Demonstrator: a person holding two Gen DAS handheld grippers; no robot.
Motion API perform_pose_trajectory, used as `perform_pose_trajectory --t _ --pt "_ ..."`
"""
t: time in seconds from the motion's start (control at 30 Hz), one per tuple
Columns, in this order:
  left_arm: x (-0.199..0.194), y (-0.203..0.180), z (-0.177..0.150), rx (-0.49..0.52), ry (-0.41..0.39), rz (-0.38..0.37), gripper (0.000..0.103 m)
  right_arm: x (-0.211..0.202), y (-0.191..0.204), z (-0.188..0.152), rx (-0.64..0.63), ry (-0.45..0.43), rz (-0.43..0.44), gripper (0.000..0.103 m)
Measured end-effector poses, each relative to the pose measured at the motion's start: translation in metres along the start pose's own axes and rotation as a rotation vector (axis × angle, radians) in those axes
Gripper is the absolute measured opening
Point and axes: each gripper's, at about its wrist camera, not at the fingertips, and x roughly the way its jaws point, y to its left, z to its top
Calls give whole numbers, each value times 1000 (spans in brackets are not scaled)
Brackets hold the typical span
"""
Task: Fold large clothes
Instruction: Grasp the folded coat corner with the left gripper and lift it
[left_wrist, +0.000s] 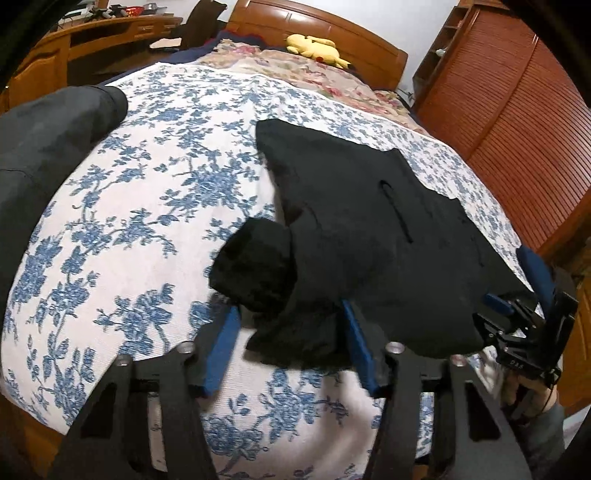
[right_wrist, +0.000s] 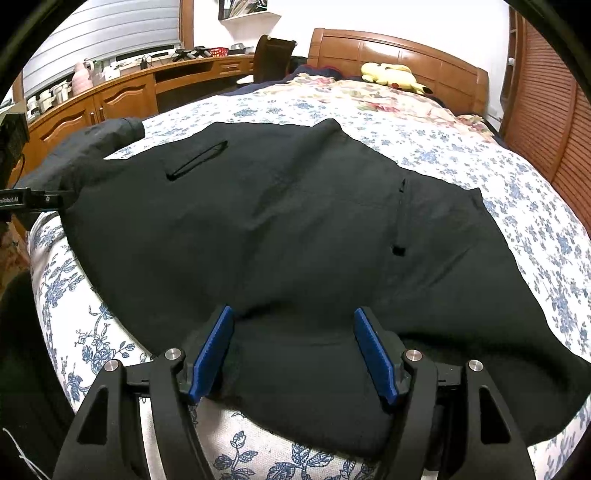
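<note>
The large black fabric garment (right_wrist: 277, 240) is spread on the blue-flowered bedsheet (left_wrist: 129, 221), barely folded, with the left gripper (left_wrist: 291, 325) and right gripper (right_wrist: 295, 347) spread apart over its near hem.

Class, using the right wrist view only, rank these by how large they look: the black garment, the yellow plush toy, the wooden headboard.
1. black garment, nearest the camera, so enlarged
2. wooden headboard
3. yellow plush toy, clearly smallest

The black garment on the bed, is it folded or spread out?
Mostly spread: the black garment lies flat across the bed, one cuff bunched up.
</note>
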Motion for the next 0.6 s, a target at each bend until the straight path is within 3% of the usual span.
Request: perform_pose_trajectory --t 0.23,0.6 --pt "-14 -21 12 60 -26 11 17 0 -2 0 -2 3 1 70" --pt "-61 -119 57 300 -189 42 6 -16 -15 -1 -4 1 29 70"
